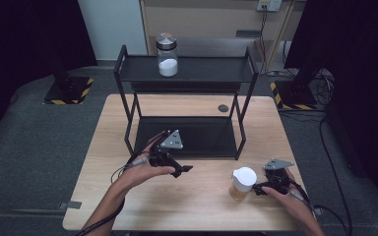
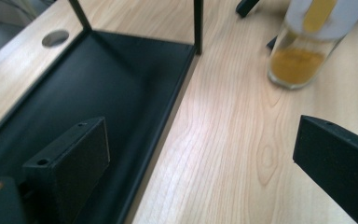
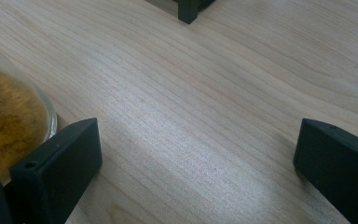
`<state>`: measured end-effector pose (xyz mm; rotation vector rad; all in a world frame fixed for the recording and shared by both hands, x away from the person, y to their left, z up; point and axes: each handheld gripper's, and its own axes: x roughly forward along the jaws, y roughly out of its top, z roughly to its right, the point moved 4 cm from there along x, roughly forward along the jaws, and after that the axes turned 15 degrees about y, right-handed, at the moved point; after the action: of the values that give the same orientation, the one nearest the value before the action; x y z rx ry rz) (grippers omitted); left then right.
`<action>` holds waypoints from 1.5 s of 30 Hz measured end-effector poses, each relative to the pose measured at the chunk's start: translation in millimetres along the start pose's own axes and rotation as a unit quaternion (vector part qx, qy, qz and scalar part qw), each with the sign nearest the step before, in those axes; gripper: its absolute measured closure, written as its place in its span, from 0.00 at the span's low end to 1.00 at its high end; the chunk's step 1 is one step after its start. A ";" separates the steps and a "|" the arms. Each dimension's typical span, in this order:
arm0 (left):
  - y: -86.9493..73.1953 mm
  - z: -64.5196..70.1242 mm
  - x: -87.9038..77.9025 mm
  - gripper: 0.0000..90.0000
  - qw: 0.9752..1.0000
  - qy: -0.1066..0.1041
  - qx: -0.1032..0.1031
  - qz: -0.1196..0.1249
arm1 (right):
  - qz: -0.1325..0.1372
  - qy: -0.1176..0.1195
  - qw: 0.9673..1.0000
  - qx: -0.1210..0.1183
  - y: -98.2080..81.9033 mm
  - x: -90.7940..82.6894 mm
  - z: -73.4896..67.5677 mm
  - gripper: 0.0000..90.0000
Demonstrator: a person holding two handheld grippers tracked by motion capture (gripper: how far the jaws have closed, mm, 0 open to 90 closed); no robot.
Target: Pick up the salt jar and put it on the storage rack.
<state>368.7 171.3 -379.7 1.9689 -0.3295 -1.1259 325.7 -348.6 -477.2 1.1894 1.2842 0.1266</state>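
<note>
Amber powder fills the lower part of the clear glass jar with the white lid [image 1: 242, 183], which stands upright on the pale wooden table [image 1: 187, 206] near its front right edge, well in front of the black metal two-tier shelf [image 1: 187, 69]. My right gripper [image 1: 267, 187] sits just beside that jar on its right, jaws spread wide with only bare wood between them; in the right gripper view the jar's glass base [image 3: 14, 126] lies outside my left jaw, so nothing is grasped. My left gripper [image 1: 182, 169] hovers low at the front edge of the shelf's lower tray [image 2: 121, 84], likewise released and empty, its jaws pointing across the table toward the jar [image 2: 303, 51]. A second clear jar of white powder with a metal cap [image 1: 167, 54] already stands on the top tier. I judge this the approach before a pickup: next I need to bring a gripper squarely around the amber jar's body, below the lid, and close gently so it stays upright
</note>
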 end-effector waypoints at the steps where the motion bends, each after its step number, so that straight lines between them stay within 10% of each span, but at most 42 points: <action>1: -3.9 2.4 1.2 0.03 1.000 0.002 -0.004 0.001 | 0.000 0.000 1.000 0.000 0.0 0.0 0.0 0.02; 25: -78.7 28.6 12.6 0.03 0.998 0.002 -0.052 -0.045 | 0.000 0.000 1.000 0.000 -0.1 -0.1 0.0 0.02; 45: -90.5 34.3 17.7 0.03 0.997 -0.005 -0.028 -0.066 | 0.000 0.001 1.000 -0.001 -0.4 -0.5 0.0 0.02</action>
<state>336.1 199.7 -468.1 1.9598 -0.1741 -1.2164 325.3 -349.2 -477.1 1.1874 1.2856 0.1291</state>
